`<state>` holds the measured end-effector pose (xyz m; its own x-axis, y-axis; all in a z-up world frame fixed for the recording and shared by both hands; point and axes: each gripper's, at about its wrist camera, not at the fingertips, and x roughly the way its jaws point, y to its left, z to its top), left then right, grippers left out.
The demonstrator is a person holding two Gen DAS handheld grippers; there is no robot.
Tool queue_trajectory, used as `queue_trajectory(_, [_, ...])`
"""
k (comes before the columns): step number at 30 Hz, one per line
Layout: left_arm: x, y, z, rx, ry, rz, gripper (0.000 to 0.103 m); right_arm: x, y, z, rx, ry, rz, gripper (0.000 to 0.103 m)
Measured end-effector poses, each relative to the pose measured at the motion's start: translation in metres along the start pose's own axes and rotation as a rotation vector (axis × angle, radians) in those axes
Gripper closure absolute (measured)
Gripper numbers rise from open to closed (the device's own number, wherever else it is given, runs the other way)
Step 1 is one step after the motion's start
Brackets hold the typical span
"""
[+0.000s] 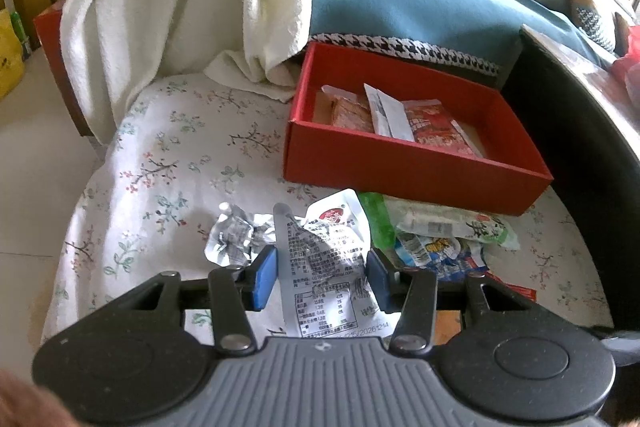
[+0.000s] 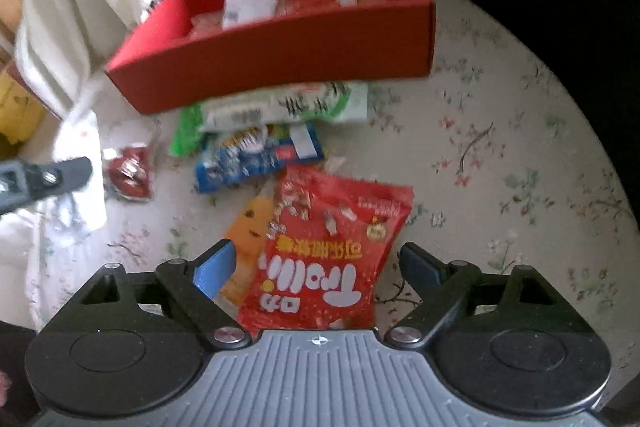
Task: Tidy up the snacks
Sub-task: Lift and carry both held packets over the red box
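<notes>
A box (image 1: 416, 163) is set at the back of a cloth-covered table (image 1: 160, 163), packets lying inside. Loose snack packets (image 2: 256, 147) are scattered in front of it.

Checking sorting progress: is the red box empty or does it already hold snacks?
Not empty. The red box holds a few packets lying on its floor; most of the floor is hidden.

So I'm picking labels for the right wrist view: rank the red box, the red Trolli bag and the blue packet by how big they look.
1. red box
2. red Trolli bag, enlarged by nearness to the camera
3. blue packet
</notes>
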<state>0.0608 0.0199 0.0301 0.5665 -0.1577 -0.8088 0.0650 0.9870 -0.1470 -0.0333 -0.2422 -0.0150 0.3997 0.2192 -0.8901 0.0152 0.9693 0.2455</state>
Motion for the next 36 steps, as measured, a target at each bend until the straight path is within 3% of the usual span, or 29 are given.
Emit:
queue_trajectory(3, [-0.003, -0.004, -0.002, 0.021, -0.004, -0.011, 0.061, 0.006, 0.012, -0.001, -0.057, -0.029, -0.044, 0.013])
queue_trajectory(5, [-0.004, -0.005, -0.003, 0.027, -0.006, -0.011, 0.061, 0.007, 0.019, -0.001, -0.098, -0.047, -0.084, 0.021])
queue_trajectory(7, [-0.004, -0.004, -0.004, 0.029, -0.002, -0.013, 0.061, 0.002, 0.020, -0.001, -0.115, -0.044, -0.055, 0.032])
queue_trajectory(10, [-0.006, -0.004, -0.003, 0.022, -0.004, -0.018, 0.061, -0.005, 0.015, -0.005, -0.125, -0.028, -0.045, 0.034])
queue_trajectory(12, [-0.007, -0.004, -0.003, 0.024, -0.007, -0.024, 0.061, -0.011, 0.014, -0.006, -0.139, -0.042, -0.052, 0.034])
queue_trajectory(20, [-0.011, -0.017, 0.001, 0.066, -0.052, -0.031, 0.061, -0.041, 0.010, 0.012, -0.081, -0.169, 0.056, 0.034])
queue_trajectory(36, [0.000, -0.032, 0.024, 0.108, -0.108, -0.009, 0.061, -0.054, 0.007, 0.054, -0.075, -0.313, 0.077, 0.034])
